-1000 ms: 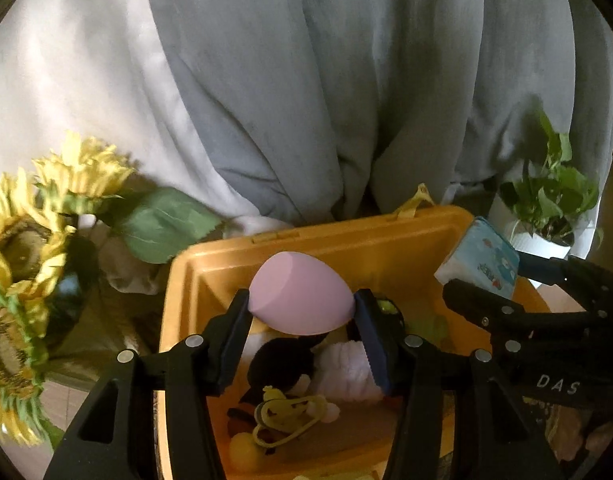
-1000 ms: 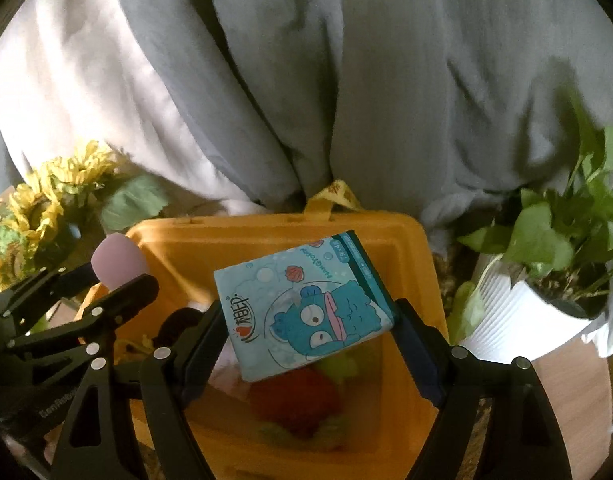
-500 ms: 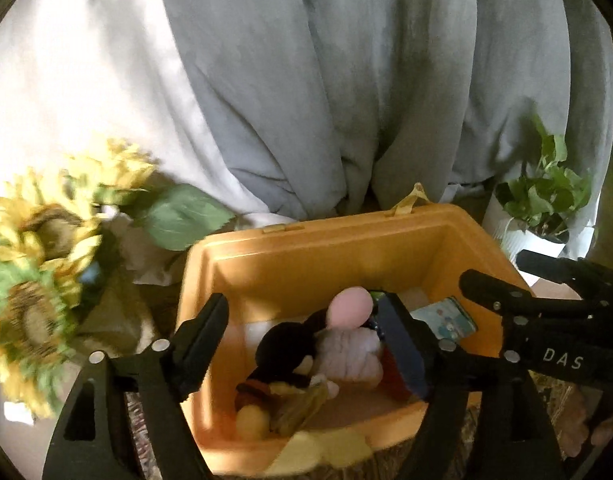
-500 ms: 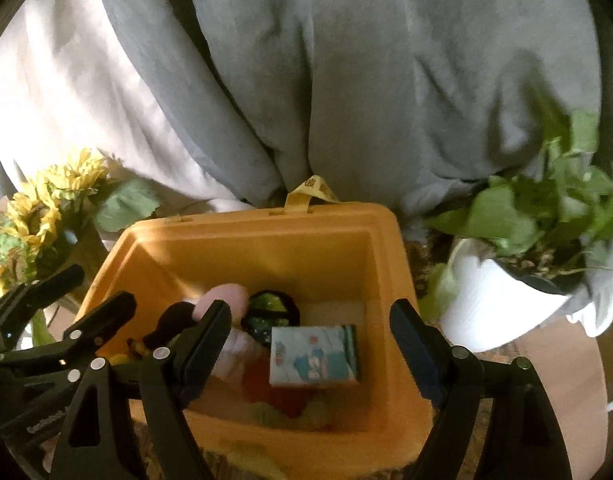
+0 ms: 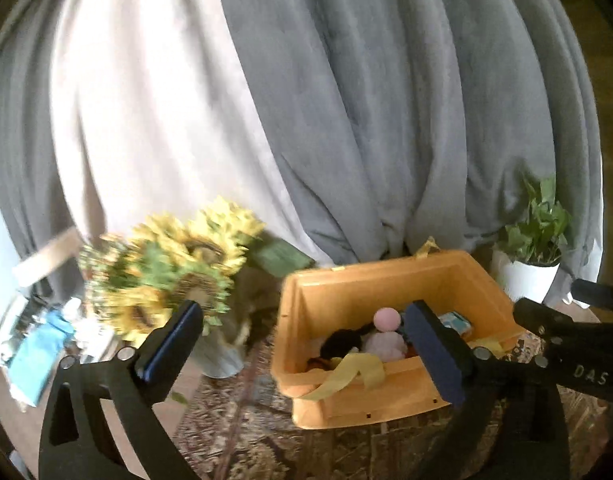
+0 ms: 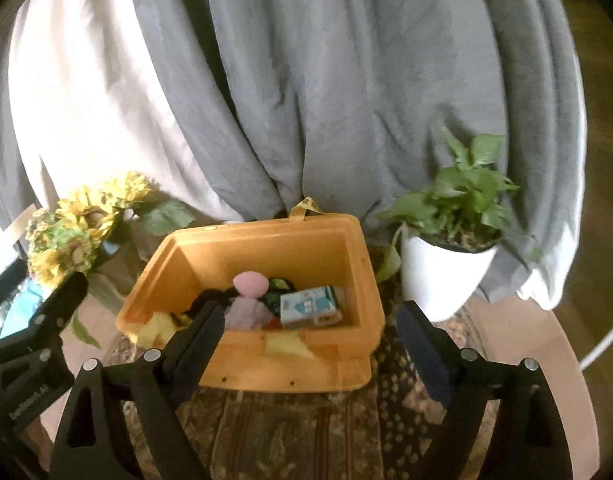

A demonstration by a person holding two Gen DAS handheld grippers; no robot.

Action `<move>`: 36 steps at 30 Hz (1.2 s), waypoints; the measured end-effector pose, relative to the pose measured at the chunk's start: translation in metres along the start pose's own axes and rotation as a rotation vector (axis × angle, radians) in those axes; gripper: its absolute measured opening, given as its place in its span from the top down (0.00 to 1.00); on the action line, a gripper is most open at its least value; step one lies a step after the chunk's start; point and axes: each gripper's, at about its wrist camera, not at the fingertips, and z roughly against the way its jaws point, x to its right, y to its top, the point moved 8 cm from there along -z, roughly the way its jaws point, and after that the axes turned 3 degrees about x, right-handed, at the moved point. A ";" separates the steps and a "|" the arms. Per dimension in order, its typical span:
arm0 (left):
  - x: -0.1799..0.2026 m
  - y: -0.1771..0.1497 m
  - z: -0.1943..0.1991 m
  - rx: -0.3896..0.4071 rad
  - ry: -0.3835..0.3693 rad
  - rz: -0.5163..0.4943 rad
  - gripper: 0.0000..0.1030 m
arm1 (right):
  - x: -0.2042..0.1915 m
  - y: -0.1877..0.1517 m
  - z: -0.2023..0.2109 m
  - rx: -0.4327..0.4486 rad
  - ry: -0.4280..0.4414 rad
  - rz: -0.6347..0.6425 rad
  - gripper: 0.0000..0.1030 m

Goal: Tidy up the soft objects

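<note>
An orange plastic bin (image 5: 386,284) (image 6: 266,248) stands on a patterned mat. Inside lie a pink egg-shaped sponge (image 5: 385,317) (image 6: 249,283), a blue cartoon tissue pack (image 6: 309,306) (image 5: 455,321), a pale pink fluffy item (image 5: 384,345), a black soft item (image 5: 340,343) and a yellow ribbon (image 5: 352,372) over the front rim. My left gripper (image 5: 304,354) is open and empty, pulled back in front of the bin's left side. My right gripper (image 6: 308,350) is open and empty, in front of the bin.
A sunflower bouquet in a vase (image 5: 174,280) (image 6: 74,232) stands left of the bin. A potted green plant in a white pot (image 6: 446,256) (image 5: 532,264) stands to the right. Grey and white curtains (image 6: 306,80) hang behind. The left gripper shows at the right wrist view's left edge (image 6: 34,344).
Both grippers opened and let go: the pink sponge and the tissue pack dropped into the bin. Both grippers then pulled back and up, away from the bin.
</note>
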 end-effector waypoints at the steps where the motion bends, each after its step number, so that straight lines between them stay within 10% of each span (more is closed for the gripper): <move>1: 0.000 0.000 0.009 0.014 0.004 -0.006 0.00 | 0.000 -0.003 0.009 0.008 -0.004 -0.002 0.13; 36: 0.013 -0.090 0.250 0.002 -0.030 0.052 0.00 | 0.016 -0.121 0.249 0.148 0.009 0.022 0.10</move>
